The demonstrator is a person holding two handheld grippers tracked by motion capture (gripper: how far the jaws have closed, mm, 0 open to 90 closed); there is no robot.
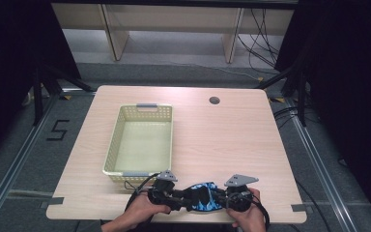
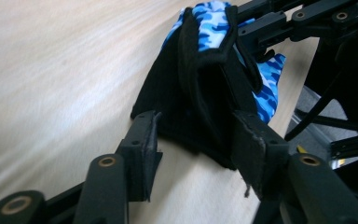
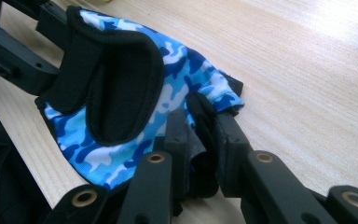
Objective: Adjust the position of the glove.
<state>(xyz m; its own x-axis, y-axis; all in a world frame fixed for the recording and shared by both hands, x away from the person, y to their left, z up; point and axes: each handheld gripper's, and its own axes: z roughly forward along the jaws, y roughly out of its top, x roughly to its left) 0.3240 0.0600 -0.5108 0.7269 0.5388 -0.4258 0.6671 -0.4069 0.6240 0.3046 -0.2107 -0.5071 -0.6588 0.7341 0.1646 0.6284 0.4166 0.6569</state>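
Observation:
A fingerless glove point(image 1: 204, 197) in blue camouflage with black trim lies near the table's front edge, between my two grippers. My right gripper point(image 1: 223, 195) is shut on it. In the right gripper view its jaws point(image 3: 203, 135) pinch black fabric at the glove's point(image 3: 177, 88) finger end. My left gripper point(image 1: 181, 195) is open. In the left gripper view its jaws point(image 2: 198, 144) stand apart on either side of the black cuff edge of the glove point(image 2: 205, 28), with the right jaw against the fabric. The glove's far end is lifted slightly off the wood.
An empty pale yellow plastic basket point(image 1: 113, 145) stands left of centre, just beyond the left gripper. A round cable hole point(image 1: 214, 100) sits near the table's far edge. The table's front edge point(image 1: 174, 217) lies right below both hands.

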